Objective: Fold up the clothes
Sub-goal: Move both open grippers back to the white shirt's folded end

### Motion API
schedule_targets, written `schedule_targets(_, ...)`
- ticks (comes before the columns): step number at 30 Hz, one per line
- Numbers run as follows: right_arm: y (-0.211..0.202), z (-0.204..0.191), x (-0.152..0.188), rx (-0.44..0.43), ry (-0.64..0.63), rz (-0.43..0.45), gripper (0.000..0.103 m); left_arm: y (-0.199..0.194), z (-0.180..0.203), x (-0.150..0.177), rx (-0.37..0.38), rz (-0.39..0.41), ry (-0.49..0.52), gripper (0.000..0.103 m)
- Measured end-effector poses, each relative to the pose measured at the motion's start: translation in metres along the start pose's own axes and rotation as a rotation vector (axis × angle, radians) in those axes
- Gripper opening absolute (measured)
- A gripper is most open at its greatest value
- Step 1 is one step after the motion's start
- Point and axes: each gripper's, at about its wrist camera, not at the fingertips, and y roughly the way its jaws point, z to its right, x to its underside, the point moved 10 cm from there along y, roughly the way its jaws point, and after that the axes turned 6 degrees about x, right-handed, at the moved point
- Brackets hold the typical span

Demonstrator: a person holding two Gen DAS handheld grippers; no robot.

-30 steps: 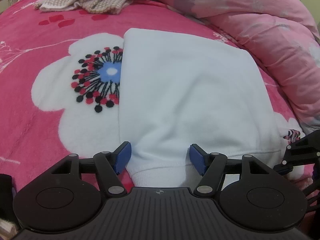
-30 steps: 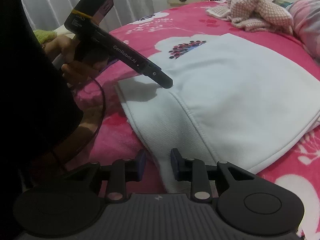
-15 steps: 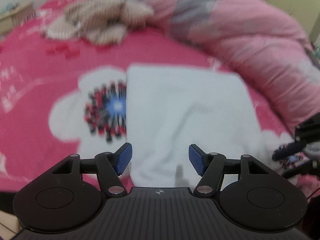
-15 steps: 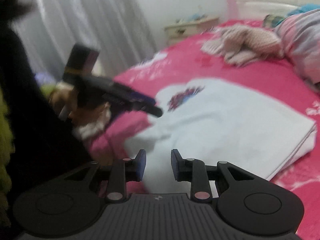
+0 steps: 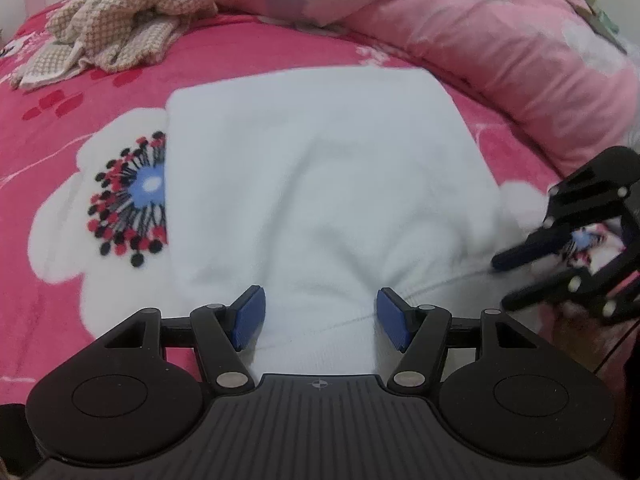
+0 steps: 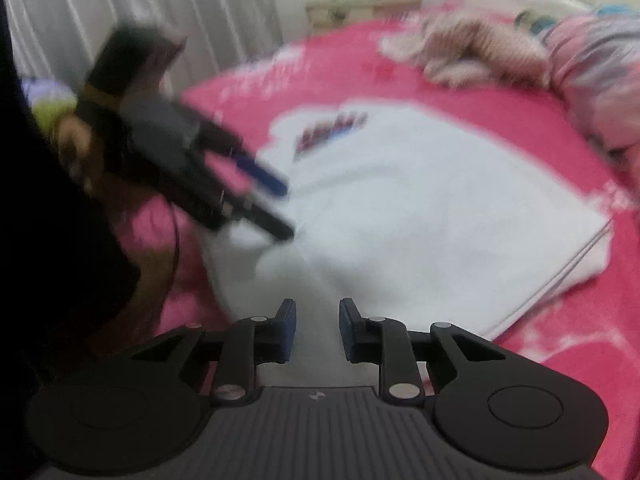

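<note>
white folded fleece garment (image 5: 320,184) on the pink floral blanket (image 5: 60,152); left gripper (image 5: 320,318) jaws wide, right gripper (image 6: 317,330) part open, both empty over its near hem. looks mid-fold; next, pinch that hem.

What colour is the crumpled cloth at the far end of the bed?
Beige and white checks; the crumpled cloth shows best in the left wrist view.
</note>
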Motion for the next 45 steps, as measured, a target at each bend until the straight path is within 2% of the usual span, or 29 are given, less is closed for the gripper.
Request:
schedule_targets(3,-0.001,0.015,-0.007,0.037,0.052,0.013,0.026,-0.005,0.003,-0.01,0.003,0.016,0.005,0.062)
schedule_targets(6,-0.002,0.03,-0.014,0.074,0.105,0.025,0.027,0.001,0.007,-0.014,0.004,-0.001,0.001,0.063)
schedule_targets(8,0.011,0.034,-0.001,0.107,0.109,-0.027,0.027,0.012,0.009,-0.01,0.001,-0.048,-0.018,0.063)
schedule_targets(10,0.014,0.034,0.004,0.126,0.103,-0.029,0.027,0.022,0.008,-0.005,-0.018,-0.097,-0.039,0.064)
schedule_targets(12,0.007,0.038,-0.006,0.142,0.113,-0.02,0.025,0.025,0.008,-0.007,-0.026,-0.123,-0.052,0.064)
schedule_targets(16,-0.008,0.059,-0.039,0.157,0.198,0.082,0.025,0.029,0.005,-0.011,-0.033,-0.172,-0.102,0.066)
schedule_targets(19,0.003,0.073,-0.046,0.214,0.206,0.082,0.025,0.03,0.006,-0.012,-0.048,-0.199,-0.12,0.067)
schedule_targets(21,0.01,0.081,-0.05,0.243,0.207,0.072,0.021,0.03,0.006,-0.013,-0.06,-0.22,-0.129,0.068)
schedule_targets(25,0.024,0.098,-0.056,0.303,0.21,0.051,0.022,0.032,0.008,-0.016,-0.092,-0.271,-0.118,0.07)
schedule_targets(27,0.03,0.106,-0.059,0.333,0.211,0.041,0.023,0.034,0.011,-0.018,-0.117,-0.29,-0.082,0.07)
schedule_targets(29,0.037,0.114,-0.063,0.363,0.212,0.031,0.023,0.036,0.014,-0.019,-0.141,-0.299,-0.047,0.071)
schedule_targets(34,0.055,0.137,-0.06,0.427,0.234,-0.004,0.02,0.035,0.017,-0.018,-0.169,-0.314,-0.041,0.071)
schedule_targets(37,0.047,0.139,-0.068,0.417,0.281,0.025,0.021,0.035,0.017,-0.019,-0.177,-0.322,-0.052,0.071)
schedule_targets(40,0.043,0.126,-0.09,0.334,0.294,0.093,0.023,0.036,0.018,-0.02,-0.19,-0.323,-0.047,0.072)
schedule_targets(45,0.062,0.098,-0.108,0.226,0.223,0.113,0.023,0.033,0.02,-0.019,-0.214,-0.321,-0.038,0.073)
